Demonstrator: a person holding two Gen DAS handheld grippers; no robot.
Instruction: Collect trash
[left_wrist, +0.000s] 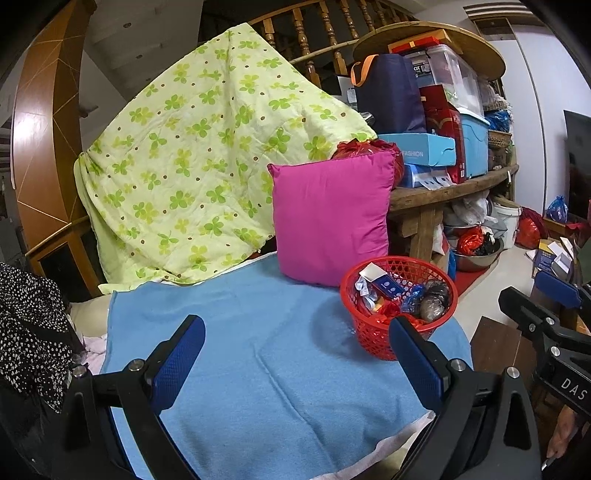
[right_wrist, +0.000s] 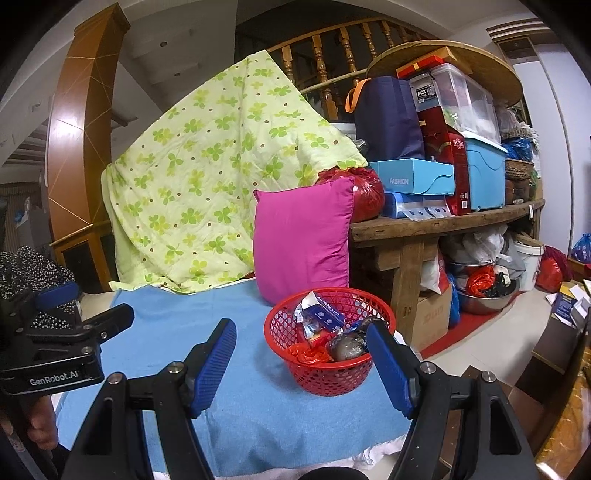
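A red basket (right_wrist: 325, 354) is seen on a blue blanket (left_wrist: 258, 369), near its right edge and just in front of a pink pillow (right_wrist: 303, 236). The basket is filled with trash (right_wrist: 332, 332): a blue-and-white carton (right_wrist: 321, 312), crumpled wrappers, red plastic, and a dark rounded lump (right_wrist: 349, 347). No loose trash is seen on the blanket. The left gripper (left_wrist: 295, 358) is held over the blanket with its jaws wide apart and nothing between them; the basket is partly covered by the tip of its right finger in the left wrist view. The right gripper (right_wrist: 303, 369) is also spread wide and empty, with the basket framed between its fingers from behind but not touched by them. Each gripper is caught at the edge of the other's view, side by side, with part of a hand (right_wrist: 40, 421) visible under the left one. Behind the pillow a green clover-print quilt (left_wrist: 192, 162) is draped up toward a wooden railing (left_wrist: 321, 33). A red bag (right_wrist: 364, 188) is tucked behind the pillow's top corner on a wooden bench (right_wrist: 443, 221), which is loaded with blue boxes (right_wrist: 413, 181), a navy bag (right_wrist: 388, 114), a red carton and clear bins. Under the bench a steel bowl (right_wrist: 484, 295) with more bags is seen. Black dotted fabric (left_wrist: 29, 332) lies at the far left.
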